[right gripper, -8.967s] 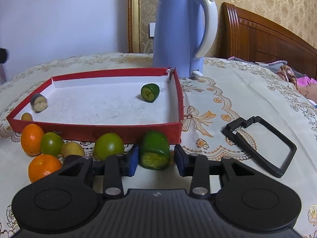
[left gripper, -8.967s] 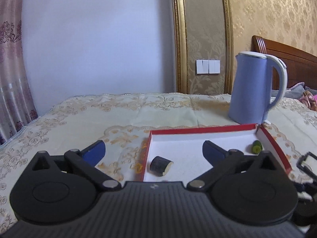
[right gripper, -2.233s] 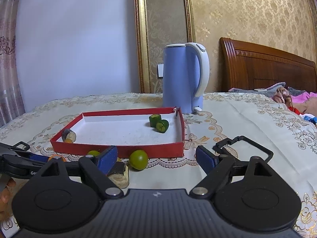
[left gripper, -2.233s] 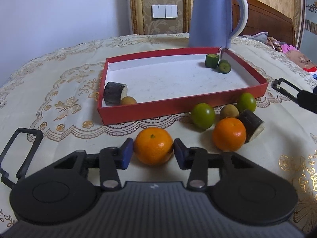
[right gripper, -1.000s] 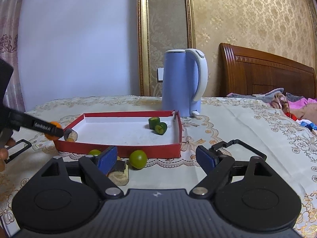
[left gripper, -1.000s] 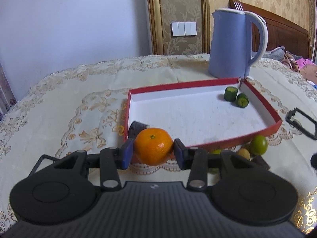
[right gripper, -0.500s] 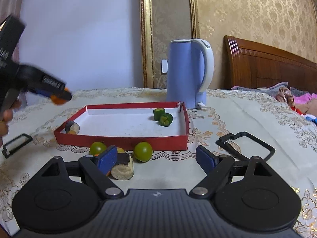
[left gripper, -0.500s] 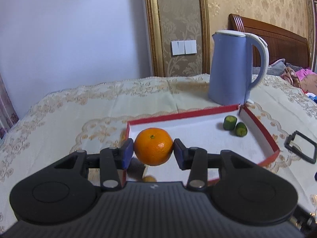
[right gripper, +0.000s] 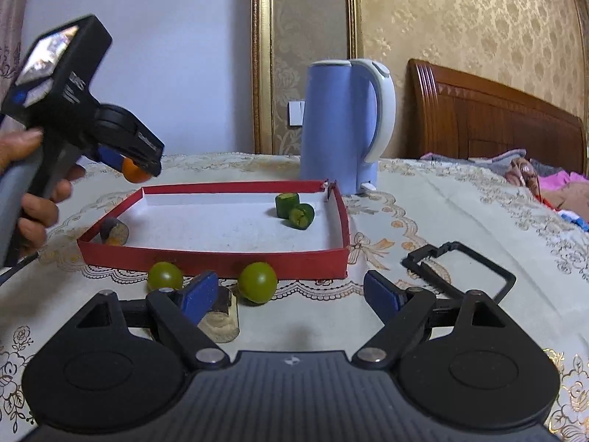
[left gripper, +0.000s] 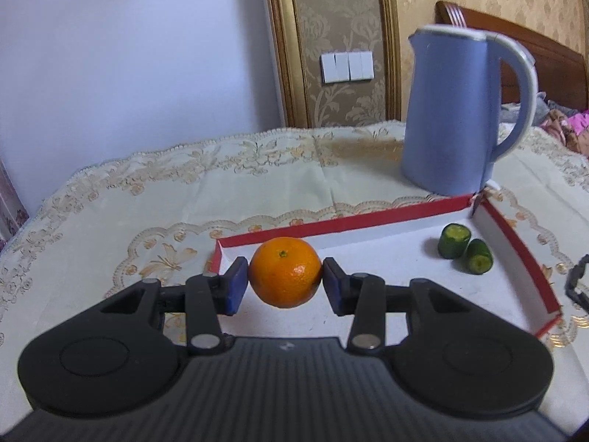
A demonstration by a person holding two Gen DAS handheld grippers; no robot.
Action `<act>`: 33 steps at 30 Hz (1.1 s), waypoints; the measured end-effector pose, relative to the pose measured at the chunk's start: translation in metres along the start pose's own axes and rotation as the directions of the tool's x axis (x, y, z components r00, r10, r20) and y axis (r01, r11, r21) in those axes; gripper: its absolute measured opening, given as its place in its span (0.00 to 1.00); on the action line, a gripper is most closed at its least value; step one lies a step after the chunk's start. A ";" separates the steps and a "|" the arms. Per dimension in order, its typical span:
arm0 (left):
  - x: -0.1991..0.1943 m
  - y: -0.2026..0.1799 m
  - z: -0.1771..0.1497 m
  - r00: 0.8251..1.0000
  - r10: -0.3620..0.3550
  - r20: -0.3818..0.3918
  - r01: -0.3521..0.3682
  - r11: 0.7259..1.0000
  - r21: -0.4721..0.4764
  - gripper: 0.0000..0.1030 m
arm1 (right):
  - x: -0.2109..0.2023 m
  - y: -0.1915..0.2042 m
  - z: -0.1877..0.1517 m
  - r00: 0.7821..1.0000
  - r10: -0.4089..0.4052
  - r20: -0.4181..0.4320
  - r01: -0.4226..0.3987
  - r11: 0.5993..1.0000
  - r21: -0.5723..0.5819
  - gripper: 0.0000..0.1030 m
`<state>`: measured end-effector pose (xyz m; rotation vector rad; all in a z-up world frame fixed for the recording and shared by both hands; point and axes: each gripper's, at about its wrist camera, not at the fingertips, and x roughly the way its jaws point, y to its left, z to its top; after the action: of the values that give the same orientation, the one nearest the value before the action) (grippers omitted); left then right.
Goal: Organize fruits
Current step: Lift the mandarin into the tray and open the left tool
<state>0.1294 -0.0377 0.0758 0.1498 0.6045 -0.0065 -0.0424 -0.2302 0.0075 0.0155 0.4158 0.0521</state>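
Since a second ago the left gripper (left gripper: 285,283) has carried the round orange mandarin (left gripper: 285,272) from the near side of the shallow red-walled cardboard tray (right gripper: 213,261) up over the tray's far-left corner, where it now hangs clear of the white floor. Its blue pads (left gripper: 235,285) are drawn in close and press both sides of the fruit, whose glossy, finely pitted skin shows a small green stem scar on top. In the right wrist view a hand (right gripper: 35,199) grips that tool. The right gripper (right gripper: 291,296) stands wide open with nothing between its fingers, low over the cream embroidered tablecloth (right gripper: 460,221). Two green cut fruit pieces (left gripper: 464,248) lie together in the tray's far-right corner, and a dark cut piece (right gripper: 115,231) at its near-left. Two green round fruits (right gripper: 257,281) sit just outside the near wall. A tall blue electric kettle (left gripper: 456,118) stands behind the tray.
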 end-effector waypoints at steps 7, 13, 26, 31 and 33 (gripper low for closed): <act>0.028 -0.002 -0.005 0.999 0.013 -0.043 -0.014 1.000 -0.021 0.39 | 0.009 -0.005 0.002 1.000 -0.025 -0.001 0.025 1.000 -0.016 0.84; 0.041 -0.005 -0.007 0.998 0.015 -0.062 -0.016 1.000 -0.020 0.39 | 0.013 -0.010 0.006 0.998 -0.054 0.011 0.054 0.998 -0.030 0.84; 0.054 -0.010 -0.003 0.997 0.029 -0.077 -0.030 0.999 -0.018 0.40 | 0.015 -0.011 0.008 0.999 -0.052 0.011 0.052 0.998 -0.038 0.84; 0.056 -0.010 -0.005 0.996 0.035 -0.084 -0.037 0.999 -0.016 0.40 | 0.016 -0.013 0.009 0.999 -0.044 0.003 0.044 0.999 -0.012 0.84; 0.056 -0.011 -0.006 0.996 0.046 -0.074 -0.046 0.999 -0.002 0.48 | 0.016 -0.015 0.009 1.000 -0.032 -0.001 0.032 1.000 0.001 0.84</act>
<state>0.1713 -0.0461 0.0377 0.1609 0.6749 0.0452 -0.0229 -0.2442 0.0090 0.0102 0.4170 0.0208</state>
